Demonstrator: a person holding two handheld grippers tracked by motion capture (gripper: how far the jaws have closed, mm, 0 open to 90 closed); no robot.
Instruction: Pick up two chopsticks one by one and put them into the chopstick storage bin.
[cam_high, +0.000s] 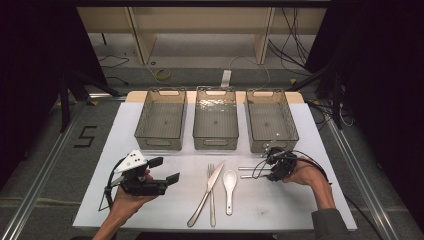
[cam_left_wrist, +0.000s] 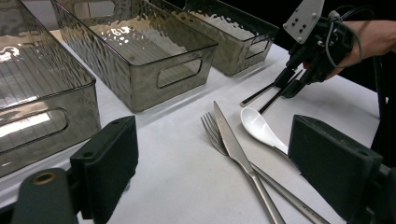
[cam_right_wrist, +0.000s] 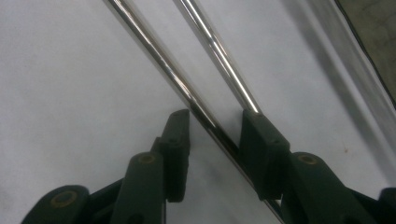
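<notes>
Chopsticks (cam_high: 248, 172), two shiny metal rods lying side by side on the white table (cam_high: 310, 200) just right of the white spoon (cam_high: 229, 181) and in front of the right-hand bin (cam_high: 271, 122), have one rod running between the jaws of the right gripper (cam_right_wrist: 215, 122), whose pads are not yet pressing it while the second rod passes just beside the far jaw. Off to the left, the left gripper (cam_high: 167, 170) hovers with its jaws spread wide and nothing between them, well apart from the fork (cam_high: 211, 172) and knife (cam_high: 216, 176).
</notes>
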